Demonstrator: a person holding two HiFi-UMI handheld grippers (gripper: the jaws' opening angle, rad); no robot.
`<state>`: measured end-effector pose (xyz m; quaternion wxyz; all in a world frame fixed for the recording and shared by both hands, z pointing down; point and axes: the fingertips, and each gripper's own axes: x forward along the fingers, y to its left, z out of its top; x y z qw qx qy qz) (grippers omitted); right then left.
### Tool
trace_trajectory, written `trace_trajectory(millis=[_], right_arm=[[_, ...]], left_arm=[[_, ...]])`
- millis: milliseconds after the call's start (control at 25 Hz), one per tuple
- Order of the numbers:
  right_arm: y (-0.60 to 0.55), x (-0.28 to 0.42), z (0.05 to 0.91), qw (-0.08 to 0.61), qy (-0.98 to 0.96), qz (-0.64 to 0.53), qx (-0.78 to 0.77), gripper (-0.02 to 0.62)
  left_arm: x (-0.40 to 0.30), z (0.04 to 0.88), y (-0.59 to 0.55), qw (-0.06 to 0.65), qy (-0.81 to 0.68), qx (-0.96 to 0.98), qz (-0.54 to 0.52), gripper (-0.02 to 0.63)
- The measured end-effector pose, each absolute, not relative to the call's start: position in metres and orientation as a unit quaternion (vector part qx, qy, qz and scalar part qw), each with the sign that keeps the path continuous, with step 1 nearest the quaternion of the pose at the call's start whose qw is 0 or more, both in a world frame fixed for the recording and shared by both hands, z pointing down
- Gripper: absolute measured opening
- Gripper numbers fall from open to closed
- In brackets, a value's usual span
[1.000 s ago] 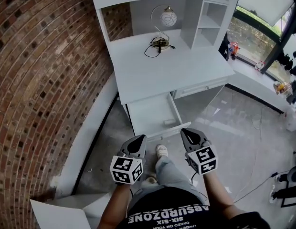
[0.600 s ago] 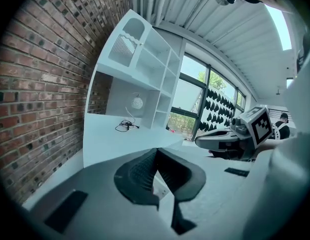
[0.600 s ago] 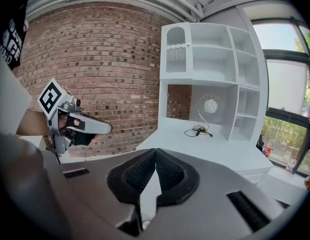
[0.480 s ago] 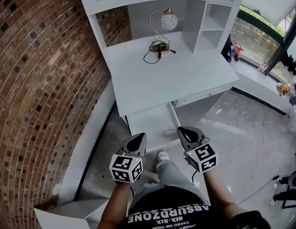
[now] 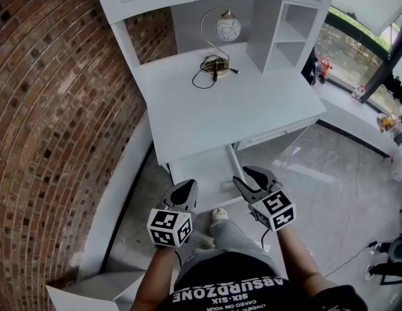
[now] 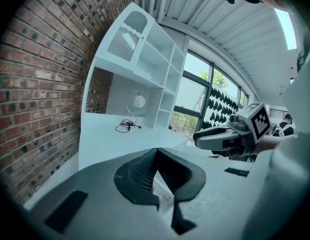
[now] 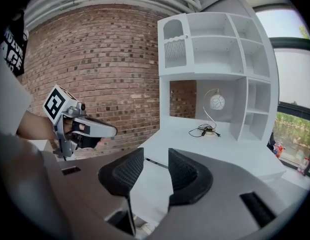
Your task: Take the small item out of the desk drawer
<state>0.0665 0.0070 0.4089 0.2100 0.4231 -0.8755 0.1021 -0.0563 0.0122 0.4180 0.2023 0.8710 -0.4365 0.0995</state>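
Observation:
The white desk (image 5: pixel 227 102) has its drawer (image 5: pixel 200 171) pulled open below the front edge. A small pale item (image 5: pixel 225 185) lies at the drawer's front right. My right gripper (image 5: pixel 244 176) hovers just right of that item; its jaws are opening, and the right gripper view shows a gap at the right gripper (image 7: pixel 156 155) with nothing in it. My left gripper (image 5: pixel 188 186) hangs over the drawer's front left. In the left gripper view the left gripper (image 6: pixel 156 153) is shut and empty.
A globe lamp (image 5: pixel 227 26) and a coiled cable (image 5: pixel 211 67) sit at the back of the desk under the white hutch. A brick wall (image 5: pixel 52 109) runs along the left. The person's shoe (image 5: pixel 218 215) stands below the drawer. Toys line the window sill (image 5: pixel 356 92) at right.
Both grippers have moved forward over the open drawer as the view drew closer to the desk. The right gripper's jaws have come apart; the left's stayed together.

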Motion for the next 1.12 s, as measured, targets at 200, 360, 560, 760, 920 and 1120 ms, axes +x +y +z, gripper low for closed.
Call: trace_trajectory(millis=[200, 360, 560, 760, 920, 1120], right_arm=[[-0.005, 0.065, 0.420, 0.228, -0.885, 0.106, 0.392, 0.196], [-0.012, 0.061, 0.432, 0.246, -0.893, 0.112, 0.359, 0.212], [-0.019, 0.058, 0.451, 0.276, -0.899, 0.111, 0.322, 0.222], [-0.026, 0.060, 0.471, 0.298, -0.903, 0.110, 0.290, 0.222], [-0.028, 0.058, 0.490, 0.319, -0.906, 0.116, 0.254, 0.222], [-0.034, 0.058, 0.517, 0.344, -0.903, 0.122, 0.228, 0.222]], left_arm=[[-0.050, 0.422, 0.000, 0.207, -0.441, 0.868, 0.102, 0.006], [-0.045, 0.425, -0.010, 0.209, -0.443, 0.865, 0.107, 0.006], [-0.042, 0.433, -0.023, 0.214, -0.450, 0.860, 0.113, 0.006], [-0.040, 0.443, -0.035, 0.221, -0.459, 0.853, 0.116, 0.006], [-0.040, 0.452, -0.041, 0.230, -0.467, 0.845, 0.119, 0.006], [-0.041, 0.467, -0.048, 0.243, -0.476, 0.836, 0.125, 0.006]])
